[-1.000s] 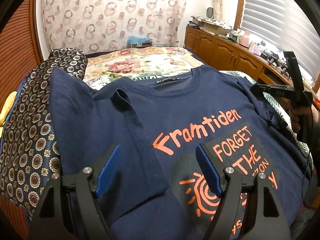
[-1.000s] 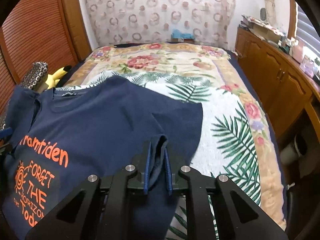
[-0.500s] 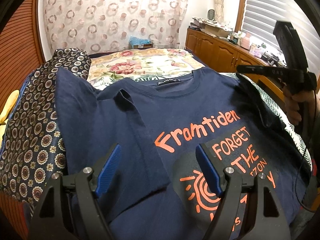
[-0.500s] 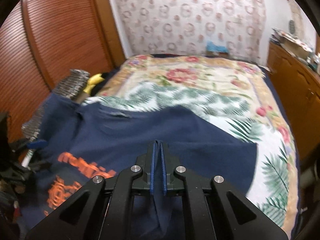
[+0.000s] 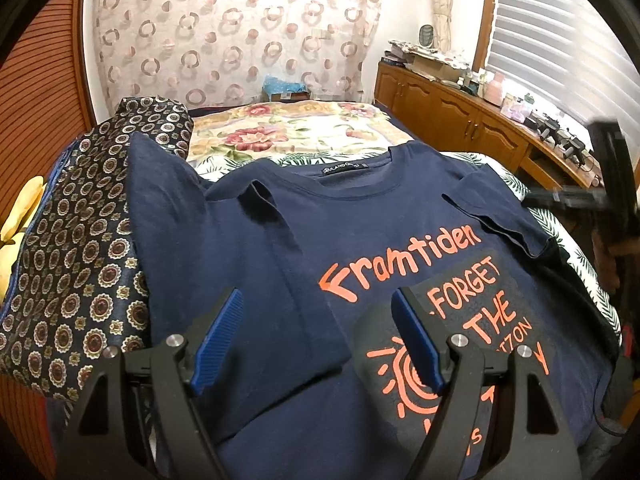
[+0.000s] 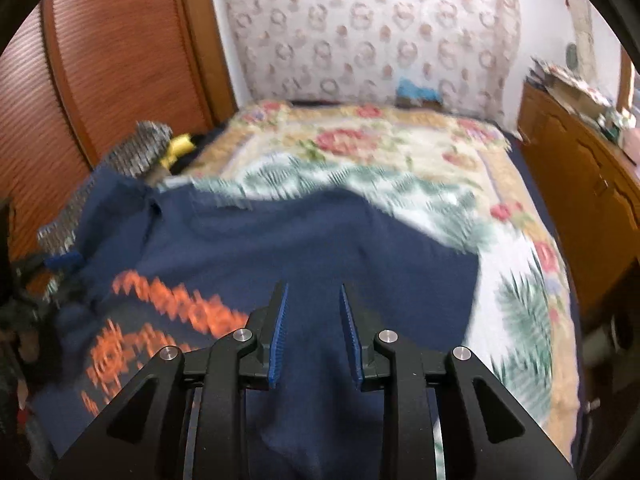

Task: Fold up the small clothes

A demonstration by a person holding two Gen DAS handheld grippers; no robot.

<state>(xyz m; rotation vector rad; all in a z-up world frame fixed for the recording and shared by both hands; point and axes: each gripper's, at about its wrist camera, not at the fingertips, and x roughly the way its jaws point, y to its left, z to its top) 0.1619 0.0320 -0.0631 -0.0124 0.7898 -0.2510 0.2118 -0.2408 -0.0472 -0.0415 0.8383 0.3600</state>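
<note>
Navy T-shirt (image 5: 304, 240), sleeves folded inward

There is one navy T-shirt (image 5: 248, 264) on the bed, with orange letters on its near right part. It has two sleeves (image 5: 496, 216); both are folded in over the body. There is one dark cloth with round patterns (image 5: 72, 264) at the left, and one yellow thing (image 5: 20, 216) at the far left edge. One bed cover with flowers and leaves (image 5: 280, 132) lies under all, and one blue thing (image 5: 282, 86) is far behind. There are two grippers: the left gripper (image 5: 318, 336) and the right gripper (image 6: 312, 332), each with two blue pads (image 6: 278, 332).
</note>
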